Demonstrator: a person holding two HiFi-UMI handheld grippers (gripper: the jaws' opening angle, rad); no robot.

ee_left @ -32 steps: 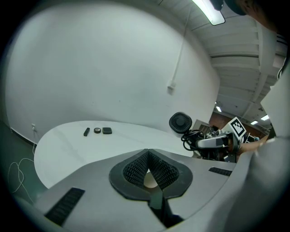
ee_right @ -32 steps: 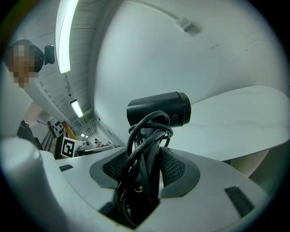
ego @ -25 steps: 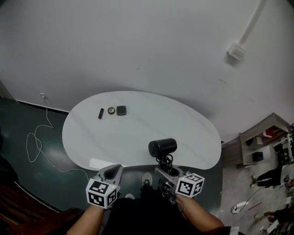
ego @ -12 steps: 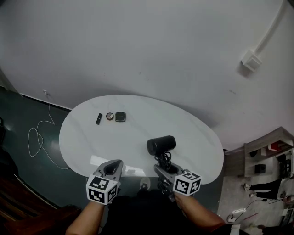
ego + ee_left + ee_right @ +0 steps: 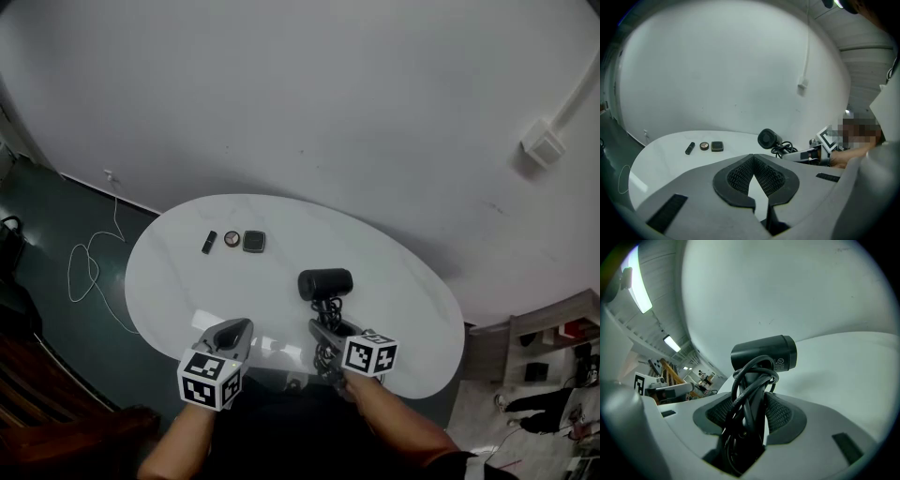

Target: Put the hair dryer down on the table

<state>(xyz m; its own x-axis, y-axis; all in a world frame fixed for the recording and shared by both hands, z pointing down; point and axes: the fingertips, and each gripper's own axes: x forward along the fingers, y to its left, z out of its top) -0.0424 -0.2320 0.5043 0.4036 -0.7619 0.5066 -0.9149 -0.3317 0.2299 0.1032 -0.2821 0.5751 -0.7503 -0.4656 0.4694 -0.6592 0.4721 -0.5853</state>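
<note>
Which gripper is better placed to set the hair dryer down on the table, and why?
The right gripper: its jaws clamp the hair dryer by its cord-wrapped handle, holding it over the white table. The left gripper is shut on nothing, at the table's near edge.

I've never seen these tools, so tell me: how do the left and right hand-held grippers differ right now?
The right hand-held gripper clamps a hair dryer by its cord-wrapped handle; the left hand-held gripper holds nothing. The right one's jaws stand apart around that handle; the left one's meet at the tips. Shared: both are grey, carry a marker cube and point towards the table.
</note>
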